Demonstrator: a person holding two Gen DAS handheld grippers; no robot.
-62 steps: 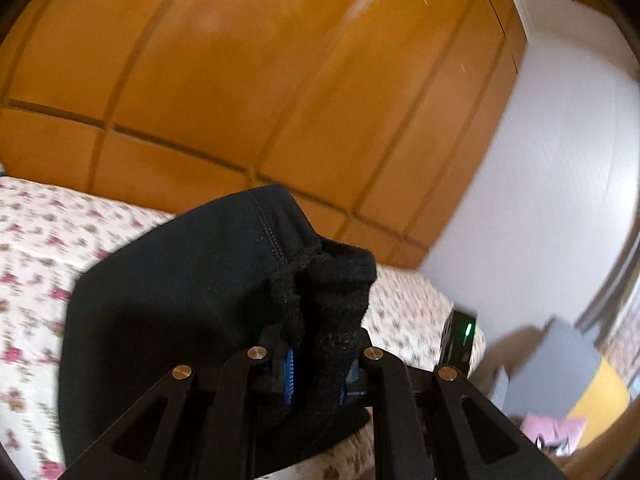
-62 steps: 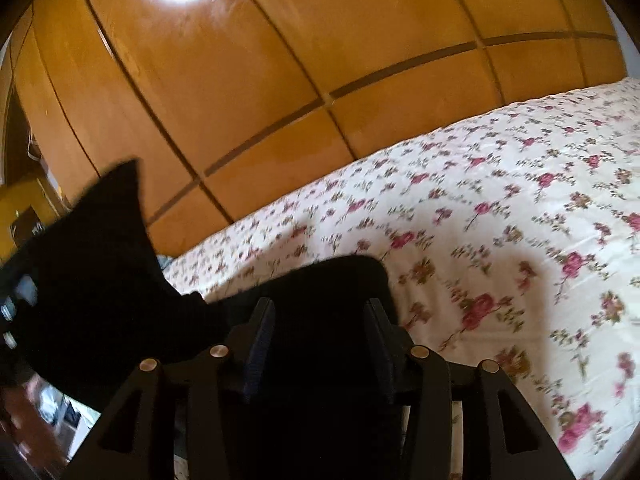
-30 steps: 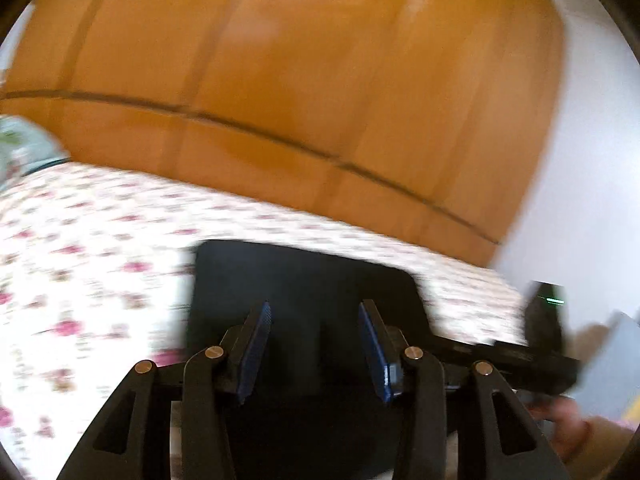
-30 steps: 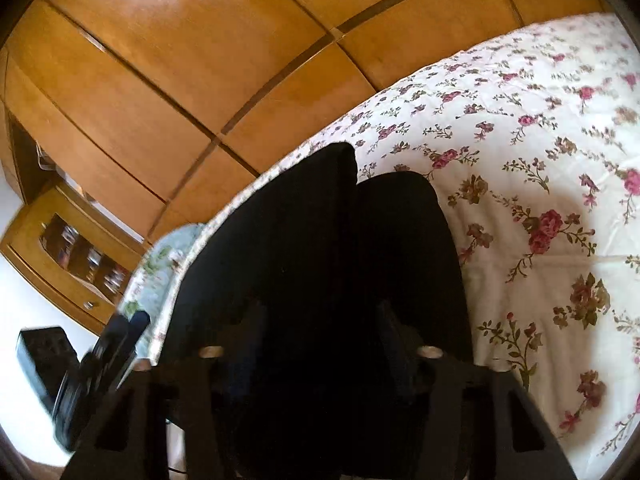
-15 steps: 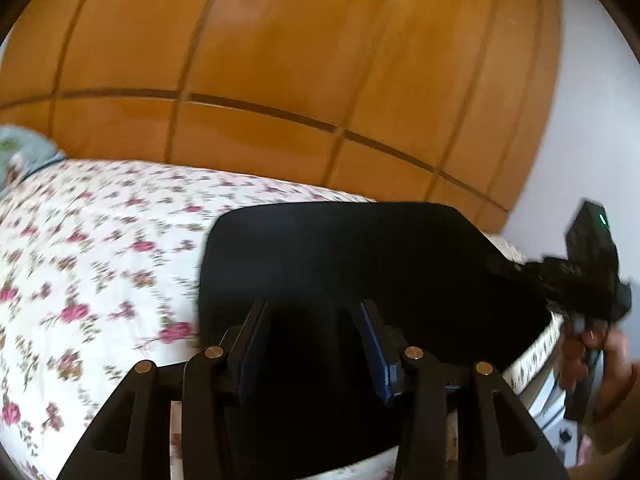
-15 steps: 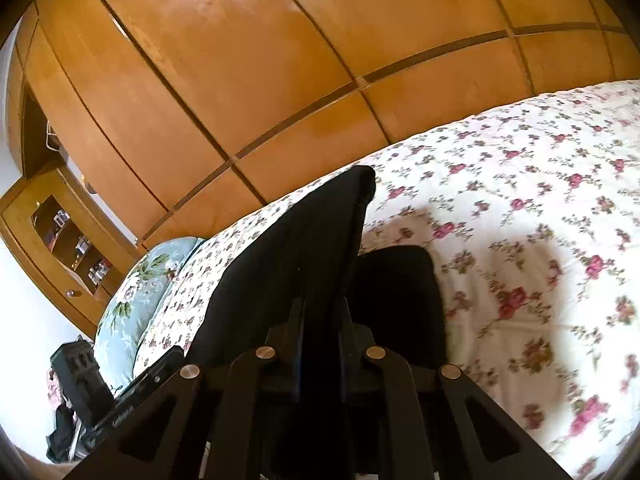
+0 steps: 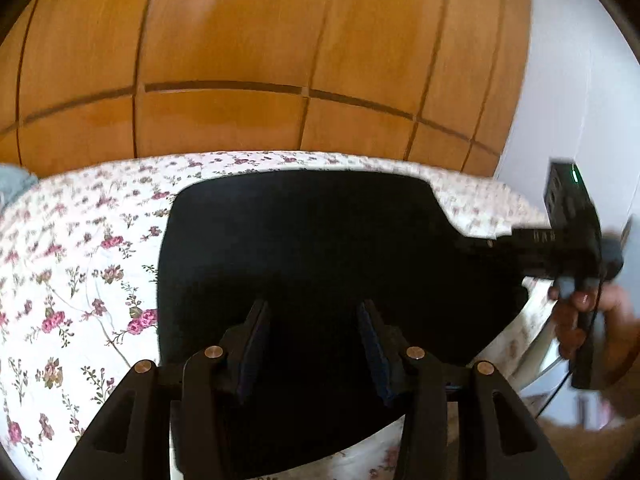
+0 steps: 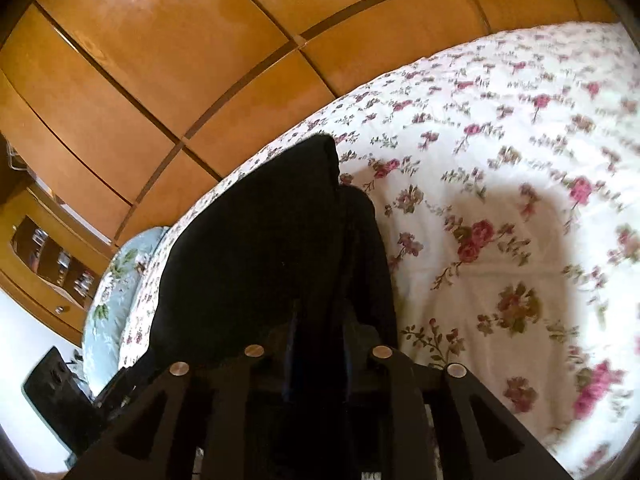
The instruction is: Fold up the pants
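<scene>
Black pants (image 7: pixel 320 240) folded flat on floral bedspread (image 7: pixel 80 280).

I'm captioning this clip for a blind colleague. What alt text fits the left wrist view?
Black pants lie spread flat on a floral bedspread; the left hand-held gripper hovers over them, jaws apart. At the right edge, a hand holds the right hand-held gripper at the pants' edge. Wooden wardrobe doors stand behind.

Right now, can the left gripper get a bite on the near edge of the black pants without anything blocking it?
Probably yes. The left gripper has its jaws apart over the black pants, flat on the floral bedspread. Nothing lies between; the right gripper is off at the far side.
</scene>
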